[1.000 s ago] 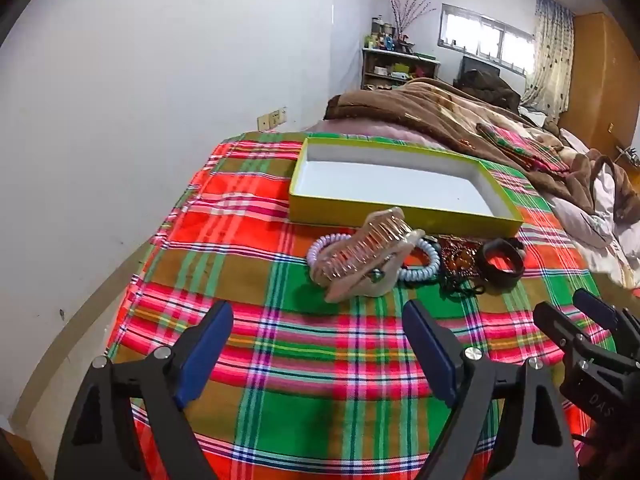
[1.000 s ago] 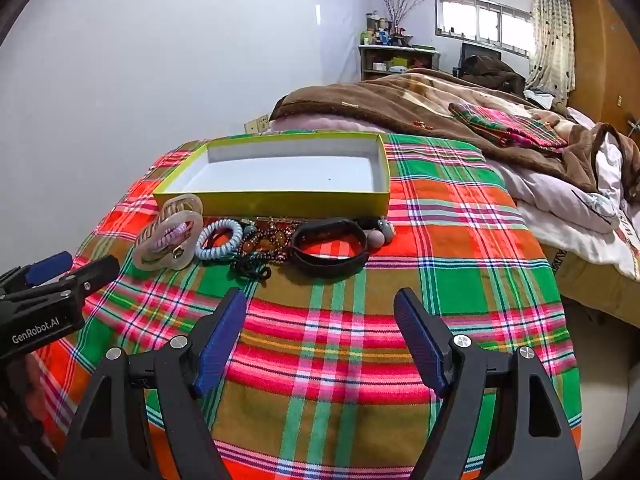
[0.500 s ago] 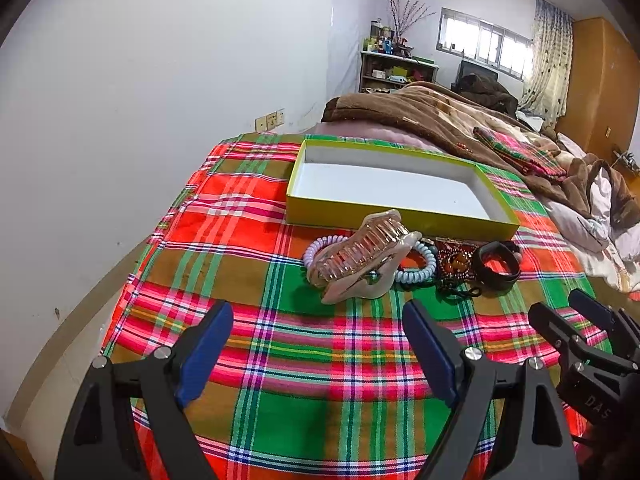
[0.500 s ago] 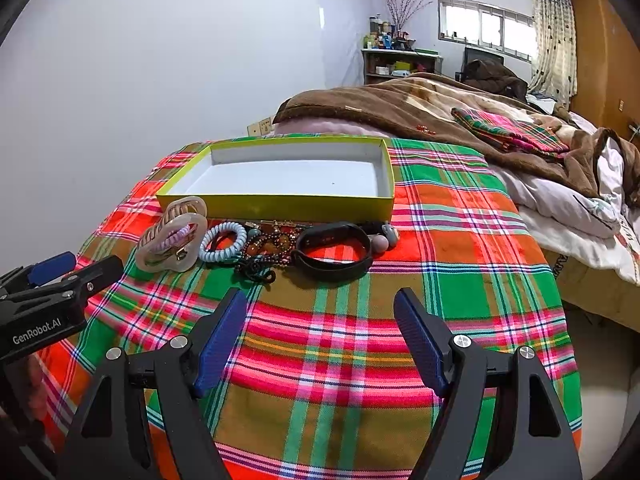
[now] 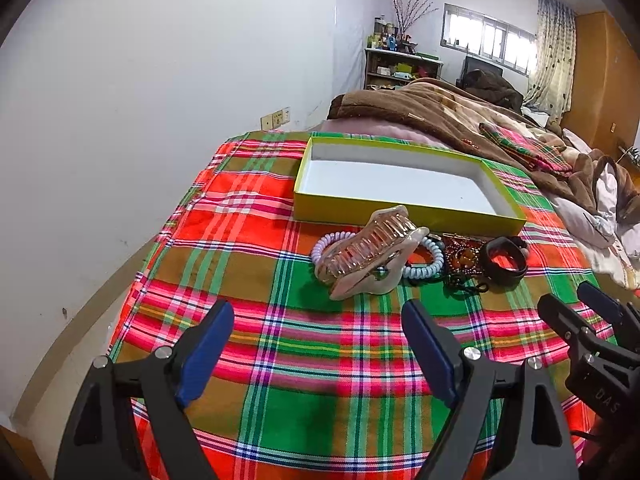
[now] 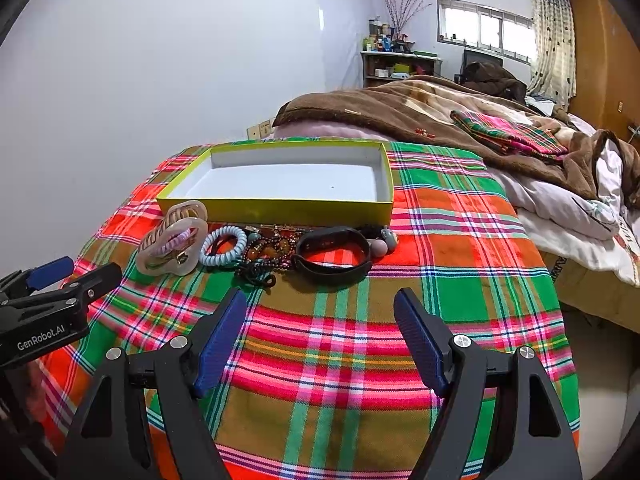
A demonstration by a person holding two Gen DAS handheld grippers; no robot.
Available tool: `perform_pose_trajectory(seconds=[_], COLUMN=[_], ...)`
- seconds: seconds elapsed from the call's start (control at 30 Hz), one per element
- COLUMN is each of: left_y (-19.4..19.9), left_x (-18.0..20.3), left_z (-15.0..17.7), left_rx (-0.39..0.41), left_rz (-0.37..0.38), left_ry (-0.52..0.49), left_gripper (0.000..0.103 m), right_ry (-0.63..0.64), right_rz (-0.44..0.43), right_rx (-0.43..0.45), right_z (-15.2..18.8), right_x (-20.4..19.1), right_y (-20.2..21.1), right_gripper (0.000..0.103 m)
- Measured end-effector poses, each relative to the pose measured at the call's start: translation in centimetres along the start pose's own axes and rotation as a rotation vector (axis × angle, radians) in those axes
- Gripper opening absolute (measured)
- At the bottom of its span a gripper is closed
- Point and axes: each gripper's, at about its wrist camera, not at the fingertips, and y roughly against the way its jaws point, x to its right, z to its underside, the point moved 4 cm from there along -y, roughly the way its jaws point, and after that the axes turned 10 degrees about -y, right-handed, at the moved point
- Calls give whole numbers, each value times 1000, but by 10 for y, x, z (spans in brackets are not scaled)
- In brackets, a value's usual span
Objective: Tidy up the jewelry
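Both grippers hang with fingers spread wide and holding nothing: the left gripper [image 5: 316, 344] has drawn slightly back from the glossy beige hair claw clip [image 5: 368, 254], so no pick has begun. Beyond the right gripper [image 6: 320, 336] lie a pale coiled hair tie [image 6: 224, 246], knobbly amber beads [image 6: 268, 246] and a smooth black wristband [image 6: 334, 254], all outside the empty yellow cardboard box [image 6: 280, 212] on the plaid cloth [image 6: 340, 360].

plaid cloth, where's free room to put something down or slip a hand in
Free: inside the yellow box, and the plaid cloth between the row of pieces and both grippers. Crowded: the strip before the box, from hair claw to black band.
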Motion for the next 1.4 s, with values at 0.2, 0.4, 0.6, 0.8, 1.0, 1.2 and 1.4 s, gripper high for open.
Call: perform_pose_trajectory(seconds=[0.2,0.4,0.6,0.8,1.0,1.2,1.4], left_y=[-1,1,2,0,0,-3,-7], left_x=[-3,-2,-2,-3,-5,-8,-11], left_z=[3,3,2,2,1,0,-2], left_rx=[-5,-2,1,-1,-1,-5,-12], left_rz=[4,0,-6,-5,-7,-5,4], left_ry=[8,2,-3,-3,-5,-4,0], left_gripper=[87,87,87,87,87,87,87], right_ry=[0,3,0,0,2,3,1], right_rz=[0,1,0,1,1,4,8], right_rx=[0,1,4,5,6,4,2], right_z=[1,0,-1,-1,-2,-4,-7], right_x=[-2,-2,-2,-1,-2,-2,0], right_y=[-1,0,0,0,0,-3,-5], right_gripper=[76,76,76,76,76,76,76])
